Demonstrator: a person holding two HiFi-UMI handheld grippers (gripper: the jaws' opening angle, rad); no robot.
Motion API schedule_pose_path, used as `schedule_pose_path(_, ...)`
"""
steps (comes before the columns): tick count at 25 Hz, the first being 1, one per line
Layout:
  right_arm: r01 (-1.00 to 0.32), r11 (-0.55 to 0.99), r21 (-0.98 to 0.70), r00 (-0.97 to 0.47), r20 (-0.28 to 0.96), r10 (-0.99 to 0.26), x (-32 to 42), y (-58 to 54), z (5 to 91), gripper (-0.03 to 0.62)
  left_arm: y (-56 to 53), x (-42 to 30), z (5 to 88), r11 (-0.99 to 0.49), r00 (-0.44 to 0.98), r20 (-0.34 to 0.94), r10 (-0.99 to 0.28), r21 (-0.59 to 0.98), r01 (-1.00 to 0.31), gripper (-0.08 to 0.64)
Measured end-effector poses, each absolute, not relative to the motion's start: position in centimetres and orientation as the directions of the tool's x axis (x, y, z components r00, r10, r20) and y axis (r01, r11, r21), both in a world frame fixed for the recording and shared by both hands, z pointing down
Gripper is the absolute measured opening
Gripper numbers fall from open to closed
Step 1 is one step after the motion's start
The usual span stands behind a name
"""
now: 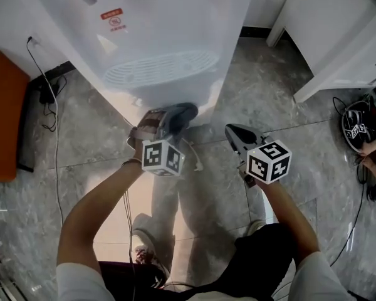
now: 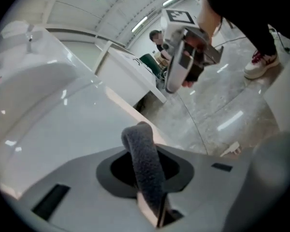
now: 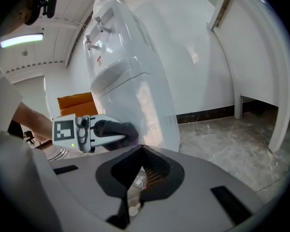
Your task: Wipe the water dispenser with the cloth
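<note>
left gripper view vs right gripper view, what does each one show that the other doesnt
Only the left gripper view: the right gripper seen from outside, and a red-and-white shoe. Only the right gripper view: the left gripper seen from outside, orange furniture, and the right gripper's own jaws, together on nothing. Both: the white water dispenser, the stone floor, and the gray cloth clamped in the left gripper.

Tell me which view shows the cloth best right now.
The left gripper view: the grey cloth stands close up between the left gripper's shut jaws, its pile clear. The head view shows the cloth only as a dark wad by the water dispenser; the right gripper view shows the cloth small, side-on.
</note>
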State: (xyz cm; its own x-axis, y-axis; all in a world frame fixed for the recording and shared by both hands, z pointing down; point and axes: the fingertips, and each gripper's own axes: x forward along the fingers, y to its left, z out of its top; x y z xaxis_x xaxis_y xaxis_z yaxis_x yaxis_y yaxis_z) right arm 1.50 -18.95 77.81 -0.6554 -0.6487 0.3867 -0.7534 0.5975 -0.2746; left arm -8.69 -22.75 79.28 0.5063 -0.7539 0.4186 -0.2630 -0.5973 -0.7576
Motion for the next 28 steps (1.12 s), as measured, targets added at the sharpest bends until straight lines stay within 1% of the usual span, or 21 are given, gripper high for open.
schedule_pose_path(6,-0.748,0.614,-0.252,-0.661,0.371,-0.652,0.9,-18.4,76.7,0.008,-22.7,-8.4,70.7,-0.573,0.554,0.318,-0.769,-0.729,-0.376,0.074)
schedule_pose_path(10,-0.736,0.640,-0.222,-0.671,0.363,-0.646,0.4,-17.6,75.9,0.008,-22.5,-10.5,66.7,-0.560,0.534,0.264,-0.803,-0.641,-0.525,0.074)
schedule_pose_path(12,-0.724,0.657,-0.211,-0.682,0.365,-0.634,-0.2,-16.9,75.8,0.008,-22.4,-11.4,65.6,-0.557,0.540,0.232,-0.809,-0.595,-0.579,0.074)
schedule_pose_path(15,-0.708,0.677,-0.201,-0.694,0.376,-0.613,-1.2,-15.8,76.0,0.008,-22.3,-13.4,66.7,-0.551,0.529,0.216,-0.820,-0.546,-0.631,0.074)
schedule_pose_path(17,-0.692,0.698,-0.181,-0.703,0.388,-0.596,-1.8,-15.1,76.3,0.008,-22.3,-15.0,69.4,-0.563,0.502,0.267,-0.822,-0.510,-0.650,0.074)
schedule_pose_path(20,-0.677,0.720,-0.154,-0.707,0.411,-0.576,-2.2,-14.5,77.1,0.008,-22.2,-16.3,75.4,-0.609,0.465,0.394,-0.793,-0.476,-0.635,0.074)
schedule_pose_path(25,-0.665,0.729,-0.162,-0.716,0.416,-0.561,-2.5,-13.8,78.0,0.008,-22.2,-17.2,84.5,-0.696,0.436,0.555,-0.708,-0.445,-0.564,0.074)
schedule_pose_path(28,-0.662,0.735,-0.145,-0.712,0.426,-0.558,-2.4,-13.4,78.3,0.008,-21.9,-18.4,90.1,-0.735,0.407,0.657,-0.635,-0.352,-0.579,0.074)
